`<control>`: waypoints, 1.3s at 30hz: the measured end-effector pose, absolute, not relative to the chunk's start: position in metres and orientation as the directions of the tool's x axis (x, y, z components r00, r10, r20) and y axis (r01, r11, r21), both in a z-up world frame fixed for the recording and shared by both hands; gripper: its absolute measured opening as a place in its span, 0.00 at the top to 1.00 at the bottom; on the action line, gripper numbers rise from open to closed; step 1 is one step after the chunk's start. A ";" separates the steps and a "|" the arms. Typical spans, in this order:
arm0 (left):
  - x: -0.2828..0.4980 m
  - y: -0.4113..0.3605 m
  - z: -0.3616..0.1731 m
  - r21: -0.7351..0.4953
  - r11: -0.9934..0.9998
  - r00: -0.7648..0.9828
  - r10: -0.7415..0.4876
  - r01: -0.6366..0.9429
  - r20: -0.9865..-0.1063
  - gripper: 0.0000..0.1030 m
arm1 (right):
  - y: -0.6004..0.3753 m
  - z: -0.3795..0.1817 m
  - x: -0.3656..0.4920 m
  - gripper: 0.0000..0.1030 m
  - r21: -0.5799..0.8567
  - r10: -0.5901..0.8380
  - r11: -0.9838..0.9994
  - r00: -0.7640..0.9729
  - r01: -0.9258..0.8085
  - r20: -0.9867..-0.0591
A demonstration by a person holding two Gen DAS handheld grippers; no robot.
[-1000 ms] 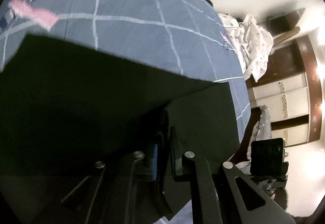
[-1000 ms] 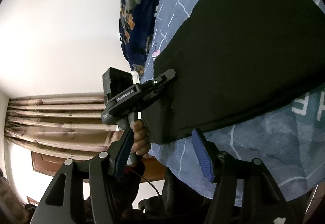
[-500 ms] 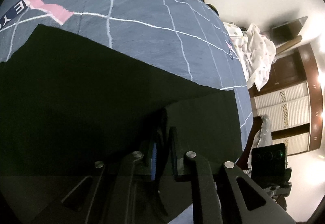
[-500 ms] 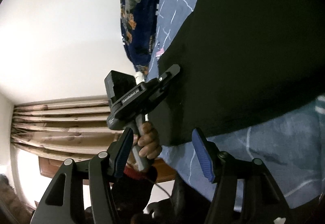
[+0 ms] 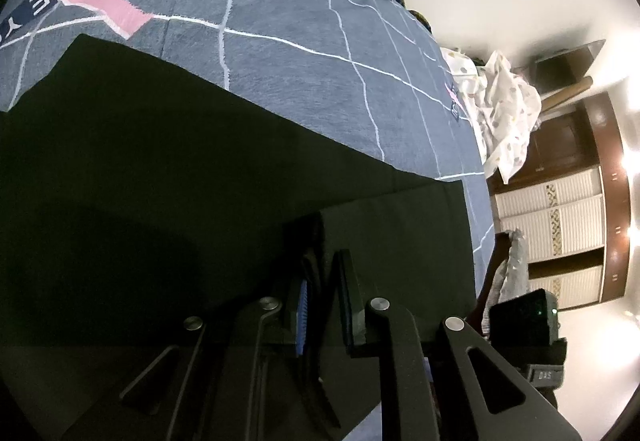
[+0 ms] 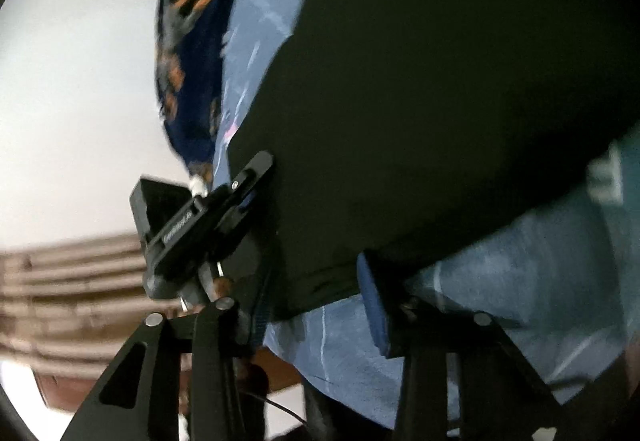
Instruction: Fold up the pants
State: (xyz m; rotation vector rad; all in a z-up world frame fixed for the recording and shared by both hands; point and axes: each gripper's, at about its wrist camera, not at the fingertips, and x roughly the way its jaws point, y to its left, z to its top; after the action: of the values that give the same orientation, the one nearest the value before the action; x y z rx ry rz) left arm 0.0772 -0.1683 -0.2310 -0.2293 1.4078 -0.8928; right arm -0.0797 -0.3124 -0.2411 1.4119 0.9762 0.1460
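Observation:
The black pants (image 5: 168, 181) lie spread flat on a blue-grey bedsheet (image 5: 304, 41) with white grid lines. My left gripper (image 5: 324, 281) is shut on an edge of the pants, with cloth pinched between its blue pads. In the right wrist view the pants (image 6: 440, 101) fill the upper right. My right gripper (image 6: 316, 293) is open, its two blue-padded fingers standing either side of the near corner of the pants. The left gripper (image 6: 244, 193) also shows there, clamped on the cloth's left edge.
A dark blue patterned blanket (image 6: 188, 53) is heaped at the bed's far side. A white dotted cloth (image 5: 500, 109) lies at the bed's corner. A brown and white wardrobe (image 5: 568, 225) stands beyond. Brown curtains (image 6: 68, 273) hang at the left.
My right gripper has moved in onto the near corner of the pants, which now sits between its open fingers. My left gripper stays shut on the cloth and has shifted a little.

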 end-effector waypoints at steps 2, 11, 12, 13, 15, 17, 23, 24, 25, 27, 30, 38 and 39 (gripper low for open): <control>0.077 -0.168 -0.230 -0.621 0.667 -0.087 -0.649 0.412 -0.755 0.86 | -0.313 -0.237 -0.086 0.66 0.844 0.578 0.212 0.634 0.492 -0.514; 0.082 -0.161 -0.237 -0.671 0.642 -0.115 -0.685 0.371 -0.719 0.86 | -0.316 -0.245 -0.092 0.62 0.854 0.540 0.083 0.697 0.514 -0.472; 0.082 -0.162 -0.237 -0.672 0.640 -0.116 -0.686 0.373 -0.718 0.86 | -0.316 -0.244 -0.092 0.62 0.857 0.535 0.084 0.702 0.509 -0.470; 0.082 -0.160 -0.237 -0.672 0.638 -0.118 -0.687 0.375 -0.717 0.86 | -0.314 -0.242 -0.092 0.60 0.860 0.531 0.090 0.706 0.503 -0.469; 0.082 -0.160 -0.238 -0.677 0.636 -0.121 -0.690 0.371 -0.714 0.86 | -0.312 -0.239 -0.089 0.60 0.863 0.529 0.119 0.704 0.491 -0.474; 0.083 -0.159 -0.238 -0.679 0.633 -0.123 -0.691 0.371 -0.712 0.86 | -0.311 -0.239 -0.087 0.60 0.874 0.531 0.117 0.714 0.472 -0.456; 0.084 -0.160 -0.238 -0.676 0.634 -0.124 -0.688 0.376 -0.715 0.86 | -0.300 -0.249 -0.079 0.59 0.895 0.600 0.071 0.698 0.440 -0.391; 0.084 -0.160 -0.238 -0.675 0.634 -0.124 -0.688 0.376 -0.715 0.86 | -0.297 -0.250 -0.077 0.59 0.891 0.606 0.081 0.688 0.447 -0.400; 0.084 -0.160 -0.238 -0.675 0.635 -0.123 -0.687 0.376 -0.716 0.86 | -0.296 -0.250 -0.076 0.61 0.892 0.605 0.084 0.689 0.443 -0.399; 0.084 -0.160 -0.238 -0.674 0.635 -0.122 -0.687 0.377 -0.716 0.86 | -0.295 -0.250 -0.074 0.60 0.893 0.604 0.077 0.692 0.443 -0.395; 0.083 -0.161 -0.237 -0.668 0.638 -0.119 -0.683 0.383 -0.721 0.86 | -0.297 -0.250 -0.072 0.57 0.897 0.586 0.065 0.711 0.437 -0.389; 0.083 -0.163 -0.237 -0.665 0.642 -0.119 -0.680 0.382 -0.724 0.86 | -0.293 -0.253 -0.064 0.92 0.863 0.579 0.167 0.662 0.476 -0.477; 0.083 -0.164 -0.236 -0.664 0.641 -0.121 -0.678 0.384 -0.725 0.86 | -0.293 -0.256 -0.065 0.93 0.866 0.584 0.159 0.662 0.475 -0.470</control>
State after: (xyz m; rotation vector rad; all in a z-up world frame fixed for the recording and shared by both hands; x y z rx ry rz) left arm 0.0828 -0.1636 -0.2363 -0.2658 1.4266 -0.9234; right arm -0.0650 -0.2931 -0.2557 1.4751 0.9320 0.0964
